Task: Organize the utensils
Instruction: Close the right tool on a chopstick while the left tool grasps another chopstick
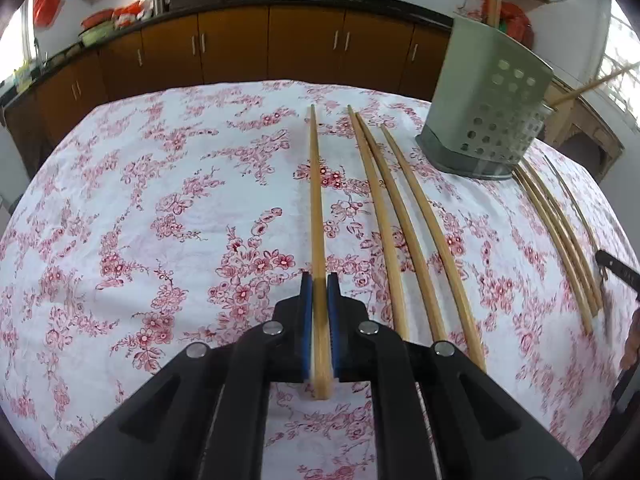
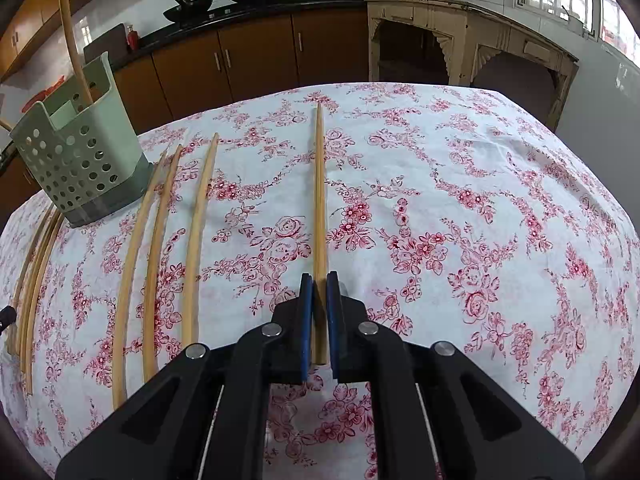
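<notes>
My left gripper [image 1: 319, 280] is shut on the thick end of a wooden chopstick [image 1: 316, 200], which runs straight away from me over the floral tablecloth. My right gripper [image 2: 319, 280] is likewise shut on the thick end of another chopstick [image 2: 319, 184], its thin tip pointing to the table's far edge. A grey-green perforated utensil holder [image 1: 480, 96] [image 2: 80, 160] stands between the two, right of the left gripper and left of the right one. It has a chopstick [image 2: 70, 32] standing in it. Three loose chopsticks [image 1: 380, 216] [image 2: 160, 240] lie beside each held one.
Several more chopsticks [image 1: 556, 232] [image 2: 36, 264] lie bunched in front of the holder. The tablecloth [image 1: 160, 200] covers the whole table. Brown cabinets [image 1: 240, 40] with woks on the counter run behind, and a pale wooden side table [image 2: 460, 32] stands at the back right.
</notes>
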{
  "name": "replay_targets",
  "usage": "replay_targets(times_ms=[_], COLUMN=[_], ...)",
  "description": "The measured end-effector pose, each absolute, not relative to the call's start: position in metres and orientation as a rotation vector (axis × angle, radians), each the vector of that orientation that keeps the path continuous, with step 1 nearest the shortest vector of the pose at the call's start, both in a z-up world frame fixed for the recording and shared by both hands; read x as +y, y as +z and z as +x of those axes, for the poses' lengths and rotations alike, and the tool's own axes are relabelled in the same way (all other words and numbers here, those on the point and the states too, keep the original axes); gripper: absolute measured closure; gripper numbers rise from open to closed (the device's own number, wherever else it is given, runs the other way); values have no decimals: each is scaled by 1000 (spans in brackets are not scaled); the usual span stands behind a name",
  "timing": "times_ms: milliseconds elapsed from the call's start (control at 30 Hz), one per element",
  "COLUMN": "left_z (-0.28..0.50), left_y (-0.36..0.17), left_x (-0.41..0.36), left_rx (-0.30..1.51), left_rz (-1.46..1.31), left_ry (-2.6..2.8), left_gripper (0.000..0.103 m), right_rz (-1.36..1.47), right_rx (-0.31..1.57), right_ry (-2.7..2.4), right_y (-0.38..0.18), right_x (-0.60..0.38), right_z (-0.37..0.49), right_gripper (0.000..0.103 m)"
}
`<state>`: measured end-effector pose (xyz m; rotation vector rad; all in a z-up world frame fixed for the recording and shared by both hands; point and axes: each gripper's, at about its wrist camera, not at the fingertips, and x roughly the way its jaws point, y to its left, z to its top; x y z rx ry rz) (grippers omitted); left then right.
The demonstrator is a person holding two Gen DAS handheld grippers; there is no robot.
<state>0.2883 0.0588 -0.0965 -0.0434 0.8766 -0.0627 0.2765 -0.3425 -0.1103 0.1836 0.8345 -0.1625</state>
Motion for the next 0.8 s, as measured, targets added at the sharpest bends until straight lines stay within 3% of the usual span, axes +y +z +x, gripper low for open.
replay_targets(times_ms=[800], left_z=[270], left_y=[-97], left_x=[56], left_rx=[878], left_rz=[-20], left_ry=[-58], left_gripper=[92], right_rz=[199], right_rx=[833], right_ry=[-157], right_y=[-110], right_x=[-344], right_z=[276], right_gripper=[95])
